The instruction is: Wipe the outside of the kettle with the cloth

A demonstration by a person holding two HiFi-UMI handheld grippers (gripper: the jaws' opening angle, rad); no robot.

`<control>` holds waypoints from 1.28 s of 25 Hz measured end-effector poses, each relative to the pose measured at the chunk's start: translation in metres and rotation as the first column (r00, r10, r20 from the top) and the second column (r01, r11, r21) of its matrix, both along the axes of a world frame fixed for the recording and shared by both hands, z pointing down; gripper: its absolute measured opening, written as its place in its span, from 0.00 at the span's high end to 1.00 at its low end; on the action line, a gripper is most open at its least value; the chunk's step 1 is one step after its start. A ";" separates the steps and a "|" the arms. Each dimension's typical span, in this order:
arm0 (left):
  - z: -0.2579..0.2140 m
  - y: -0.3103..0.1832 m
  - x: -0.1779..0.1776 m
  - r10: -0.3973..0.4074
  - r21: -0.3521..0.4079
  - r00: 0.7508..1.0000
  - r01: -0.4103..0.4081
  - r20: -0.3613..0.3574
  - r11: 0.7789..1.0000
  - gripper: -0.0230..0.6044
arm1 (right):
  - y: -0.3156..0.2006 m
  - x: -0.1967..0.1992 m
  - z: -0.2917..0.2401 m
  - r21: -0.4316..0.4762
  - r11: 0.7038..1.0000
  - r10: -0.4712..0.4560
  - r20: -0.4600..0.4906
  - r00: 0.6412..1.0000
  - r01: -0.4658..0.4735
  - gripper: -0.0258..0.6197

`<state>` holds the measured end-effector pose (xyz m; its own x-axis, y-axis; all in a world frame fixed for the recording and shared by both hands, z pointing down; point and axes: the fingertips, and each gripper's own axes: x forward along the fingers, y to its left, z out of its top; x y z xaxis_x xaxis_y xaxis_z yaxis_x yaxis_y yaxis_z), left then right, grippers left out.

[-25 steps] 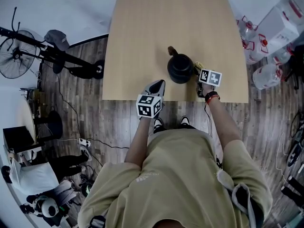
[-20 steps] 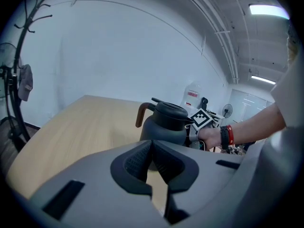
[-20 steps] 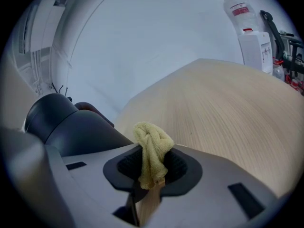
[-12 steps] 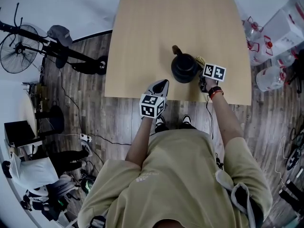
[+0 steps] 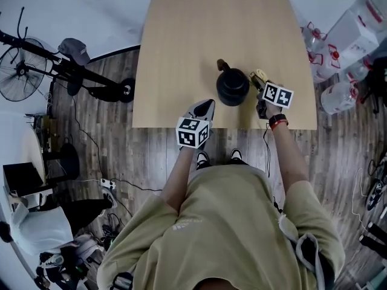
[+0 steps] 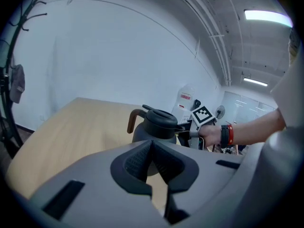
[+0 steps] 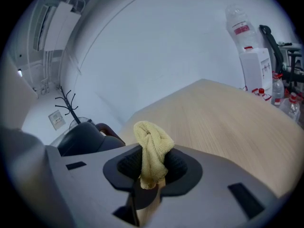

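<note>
A black kettle (image 5: 232,87) with a brown handle (image 5: 222,64) stands upright on the wooden table (image 5: 181,53), near its front edge. My right gripper (image 5: 260,81) is just right of the kettle, shut on a yellow cloth (image 5: 258,75). In the right gripper view the bunched cloth (image 7: 152,151) sticks up from between the jaws, and the kettle (image 7: 81,137) is close on the left. My left gripper (image 5: 204,106) hovers over the table's front edge, left of and nearer than the kettle, shut with nothing in it. From the left gripper view the kettle (image 6: 155,125) is straight ahead.
Large water bottles (image 5: 357,32) stand on the floor to the right of the table. A fan (image 5: 18,71) and a dark stand with a cap (image 5: 74,48) are at the left. The table's front edge lies right under both grippers.
My right gripper with the cloth has drawn a little to the right, away from the kettle's side. The left gripper and the kettle have stayed where they were.
</note>
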<state>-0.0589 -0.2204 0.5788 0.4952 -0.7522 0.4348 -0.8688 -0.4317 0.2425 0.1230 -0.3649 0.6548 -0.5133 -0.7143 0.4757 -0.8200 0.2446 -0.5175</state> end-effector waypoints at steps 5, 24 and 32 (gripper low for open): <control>-0.028 -0.002 -0.005 0.004 0.059 1.000 -0.004 -0.007 0.998 0.92 | 0.022 0.003 -0.052 0.130 0.991 0.031 -0.032 0.999 -0.026 0.80; -0.126 0.021 -0.044 -0.057 0.328 0.998 0.053 0.002 0.943 0.92 | 0.140 -0.034 -0.201 0.471 0.879 0.178 -0.173 0.969 -0.077 0.80; -0.150 0.020 -0.051 -0.084 0.352 0.996 0.073 0.017 0.933 0.92 | 0.154 -0.056 -0.221 0.535 0.844 0.173 -0.189 0.967 -0.047 0.80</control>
<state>-0.1101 -0.2002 0.4285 0.4191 -0.8954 0.1503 -0.9079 -0.4148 0.0601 0.0667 -0.2110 0.4342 -0.3428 -0.9333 0.1067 -0.9345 0.3271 -0.1406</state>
